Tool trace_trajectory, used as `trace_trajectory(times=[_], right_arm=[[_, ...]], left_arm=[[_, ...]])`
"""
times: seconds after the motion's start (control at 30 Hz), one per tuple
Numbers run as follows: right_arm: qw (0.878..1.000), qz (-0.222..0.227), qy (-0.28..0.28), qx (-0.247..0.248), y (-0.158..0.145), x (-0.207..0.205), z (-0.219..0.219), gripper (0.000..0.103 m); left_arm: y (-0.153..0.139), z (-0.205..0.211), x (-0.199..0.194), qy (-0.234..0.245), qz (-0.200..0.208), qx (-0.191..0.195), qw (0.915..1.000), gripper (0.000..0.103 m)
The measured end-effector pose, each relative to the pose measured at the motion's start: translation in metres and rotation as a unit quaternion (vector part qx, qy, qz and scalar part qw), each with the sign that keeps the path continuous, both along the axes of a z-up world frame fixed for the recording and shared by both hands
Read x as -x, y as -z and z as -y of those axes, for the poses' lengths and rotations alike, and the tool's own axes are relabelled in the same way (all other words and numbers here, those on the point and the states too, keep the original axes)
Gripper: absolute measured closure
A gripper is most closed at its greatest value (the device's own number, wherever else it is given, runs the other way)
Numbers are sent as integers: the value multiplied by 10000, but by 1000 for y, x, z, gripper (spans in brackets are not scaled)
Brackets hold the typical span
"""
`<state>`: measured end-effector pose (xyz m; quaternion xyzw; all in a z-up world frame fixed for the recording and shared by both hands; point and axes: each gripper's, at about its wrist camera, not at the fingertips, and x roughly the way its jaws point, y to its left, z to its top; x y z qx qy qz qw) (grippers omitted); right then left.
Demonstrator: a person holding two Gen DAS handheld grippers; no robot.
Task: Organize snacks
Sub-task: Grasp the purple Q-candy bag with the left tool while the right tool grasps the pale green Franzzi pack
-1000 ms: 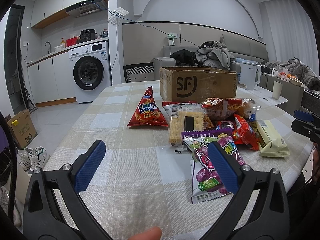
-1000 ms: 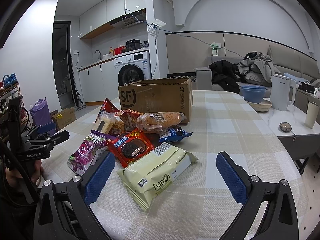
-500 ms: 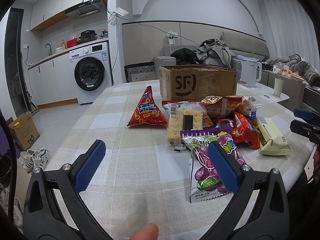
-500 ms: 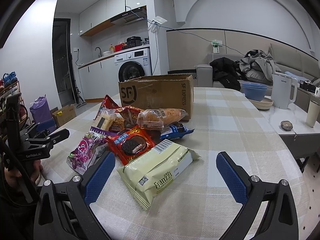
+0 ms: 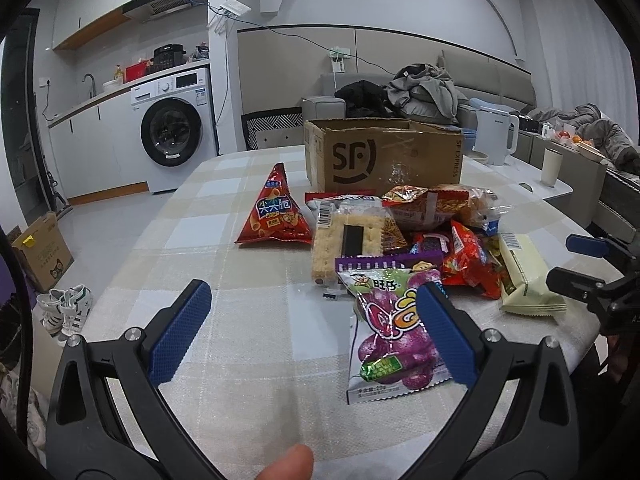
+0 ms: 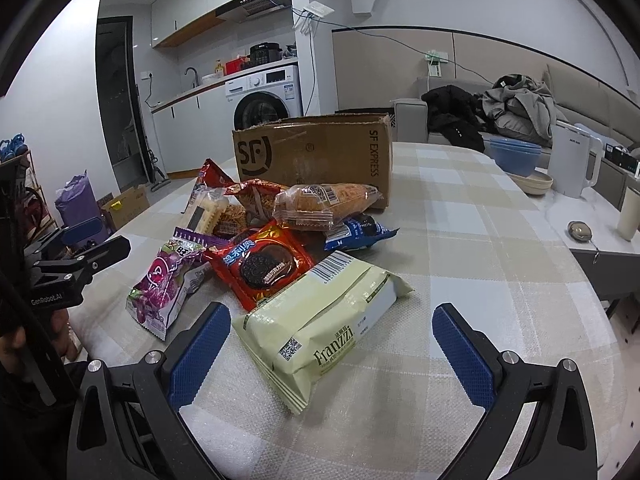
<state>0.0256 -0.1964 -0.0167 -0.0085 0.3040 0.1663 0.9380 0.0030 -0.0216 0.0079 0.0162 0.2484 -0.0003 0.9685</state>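
Observation:
A pile of snack packs lies on the checked table in front of an open cardboard box (image 5: 382,156) (image 6: 316,156). My left gripper (image 5: 312,300) is open and empty above the table; its right finger overlaps a purple grape-candy bag (image 5: 390,328) (image 6: 164,284). A red triangular chip bag (image 5: 276,210) lies apart to the left. My right gripper (image 6: 332,324) is open and empty, its fingers either side of a pale yellow Franzzi pack (image 6: 320,324) (image 5: 524,276). A red cookie pack (image 6: 260,264), a cracker pack (image 5: 348,236) and a bread pack (image 6: 328,200) lie in the pile.
A white kettle (image 6: 572,164), blue bowls (image 6: 514,156) and a cup (image 6: 628,216) stand at the right on a side counter. The table edge (image 5: 120,276) runs close at the left. A washing machine (image 5: 172,132) and a sofa with clothes are behind.
The left gripper has drifted slightly right and closer to the purple bag. The right gripper has barely moved. Both stay open.

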Motion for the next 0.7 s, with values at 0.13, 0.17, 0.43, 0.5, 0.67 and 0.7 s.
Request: trace_trajectory(times=[0.13, 0.17, 0.43, 0.5, 0.67, 0.7], right_arm=[[9997, -159, 47, 153, 5, -5, -4, 0], [9997, -181, 54, 175, 6, -6, -6, 0], [9981, -586, 151, 58, 12, -18, -10, 0], [9979, -617, 199, 29, 13, -21, -10, 0], [9976, -663, 210, 35, 14, -25, -12, 0], [9976, -669, 193, 48, 14, -25, -13, 0]], left_arm=[[1, 12, -3, 174, -141, 5, 9997, 1], [1, 14, -3, 211, -163, 5, 9996, 1], [6, 31, -8, 485, -414, 117, 9979, 1], [9, 35, -10, 563, -529, 139, 9969, 1], [14, 43, -20, 643, -652, 88, 9958, 1], [15, 45, -23, 673, -709, 70, 9952, 1]])
